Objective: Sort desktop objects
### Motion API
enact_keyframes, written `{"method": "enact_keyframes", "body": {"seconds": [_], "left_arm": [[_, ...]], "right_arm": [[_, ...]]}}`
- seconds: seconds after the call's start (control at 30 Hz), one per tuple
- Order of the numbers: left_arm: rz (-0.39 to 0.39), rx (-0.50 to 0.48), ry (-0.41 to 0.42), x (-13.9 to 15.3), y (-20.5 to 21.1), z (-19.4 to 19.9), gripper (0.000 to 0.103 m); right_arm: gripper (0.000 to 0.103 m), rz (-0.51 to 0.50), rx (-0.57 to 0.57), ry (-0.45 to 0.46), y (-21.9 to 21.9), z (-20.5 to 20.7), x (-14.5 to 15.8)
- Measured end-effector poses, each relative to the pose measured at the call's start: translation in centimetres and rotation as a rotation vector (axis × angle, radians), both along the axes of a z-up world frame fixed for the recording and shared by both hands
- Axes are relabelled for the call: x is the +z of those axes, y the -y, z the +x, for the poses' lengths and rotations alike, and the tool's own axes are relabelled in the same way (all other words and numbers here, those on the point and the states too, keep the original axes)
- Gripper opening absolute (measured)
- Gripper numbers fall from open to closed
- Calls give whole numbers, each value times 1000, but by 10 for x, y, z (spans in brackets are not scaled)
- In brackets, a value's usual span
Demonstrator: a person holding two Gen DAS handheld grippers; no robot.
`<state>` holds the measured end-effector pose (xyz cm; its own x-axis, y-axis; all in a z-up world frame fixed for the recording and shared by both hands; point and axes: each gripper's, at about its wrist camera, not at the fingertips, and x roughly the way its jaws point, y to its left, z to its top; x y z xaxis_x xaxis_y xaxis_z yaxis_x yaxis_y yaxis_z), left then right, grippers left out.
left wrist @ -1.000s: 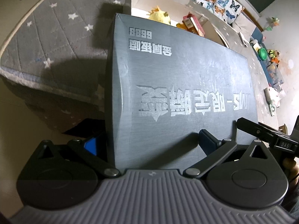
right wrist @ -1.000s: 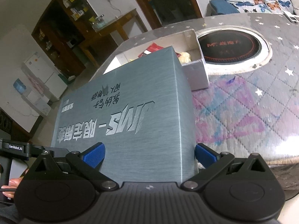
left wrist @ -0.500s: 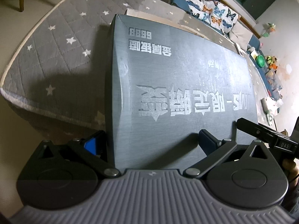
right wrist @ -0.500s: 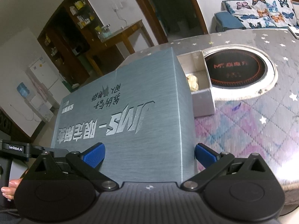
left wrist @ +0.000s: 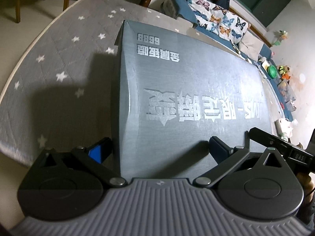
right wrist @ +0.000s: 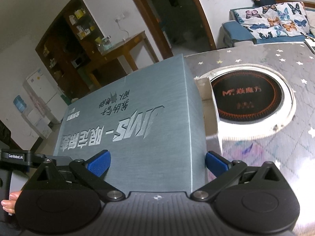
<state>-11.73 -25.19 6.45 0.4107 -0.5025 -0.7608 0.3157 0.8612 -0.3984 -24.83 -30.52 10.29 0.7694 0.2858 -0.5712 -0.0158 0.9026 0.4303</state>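
A large grey box lid (left wrist: 187, 90) with silver lettering fills both wrist views. My left gripper (left wrist: 158, 149) is shut on its near left corner, one blue pad (left wrist: 98, 151) against the lid's side wall and the other finger on top. My right gripper (right wrist: 157, 164) is shut on the opposite end of the lid (right wrist: 137, 122), its blue pads (right wrist: 215, 162) pressing either side. The lid lies over a white open box (right wrist: 211, 106), of which only the far right wall shows; its contents are hidden.
Everything sits on a round table with a grey star-patterned cloth (left wrist: 59, 63). A round built-in cooktop (right wrist: 248, 100) lies just right of the white box. A sofa with butterfly cushions (left wrist: 216, 17) stands beyond the table. A person's fingers (right wrist: 9, 202) show at the lower left.
Both grippers carried the lid forward over the white box. The toys and red carton seen inside it earlier are now covered. The grips on the lid have not changed.
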Motion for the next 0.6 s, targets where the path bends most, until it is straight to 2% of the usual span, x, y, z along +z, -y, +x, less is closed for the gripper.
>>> {"method": "enact_keyframes", "body": {"seconds": [0.17,0.23,0.43,0.6], "left_arm": [[-7,4,-1,0,0,31,103],[-11,13,-6,1,-21,35,103],[-8,15,-1,1,-16,63,103],[1,27,-8,-1,-31,77,103]], "right_arm": [[103,7,-15,-6,10,25,1],[103,10,-16,-11,13,35,1],[103,27,-30,-26,26,61,-1],[103,45,-23,-47,35,79,-6]]}}
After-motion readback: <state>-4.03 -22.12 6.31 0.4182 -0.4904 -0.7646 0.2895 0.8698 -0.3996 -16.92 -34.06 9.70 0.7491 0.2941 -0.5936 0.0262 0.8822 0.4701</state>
